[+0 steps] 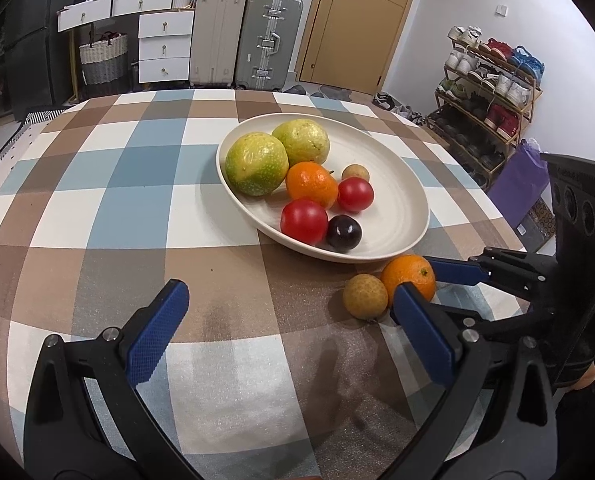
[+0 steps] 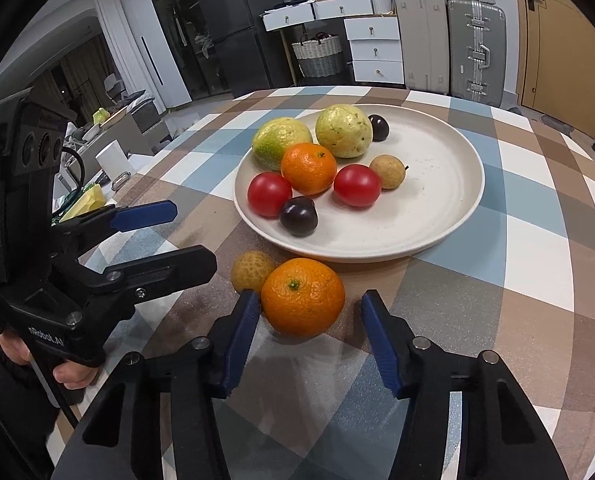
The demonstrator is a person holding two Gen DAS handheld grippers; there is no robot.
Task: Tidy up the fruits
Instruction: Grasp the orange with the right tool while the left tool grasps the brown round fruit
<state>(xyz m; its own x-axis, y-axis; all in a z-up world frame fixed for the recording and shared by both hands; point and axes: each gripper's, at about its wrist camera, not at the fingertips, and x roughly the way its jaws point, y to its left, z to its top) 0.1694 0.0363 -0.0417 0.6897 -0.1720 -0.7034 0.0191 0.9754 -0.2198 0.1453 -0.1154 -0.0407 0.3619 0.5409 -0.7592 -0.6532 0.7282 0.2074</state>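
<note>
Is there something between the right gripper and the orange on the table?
Nothing visible. The orange already sits between the right gripper's fingers. The small tan fruit touches it, beside the left finger.

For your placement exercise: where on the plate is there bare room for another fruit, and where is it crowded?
Free: the plate floor right of the longan and the tomato, out to the rim. Crowded: the left half, where guavas, orange, tomatoes and plums cluster.
</note>
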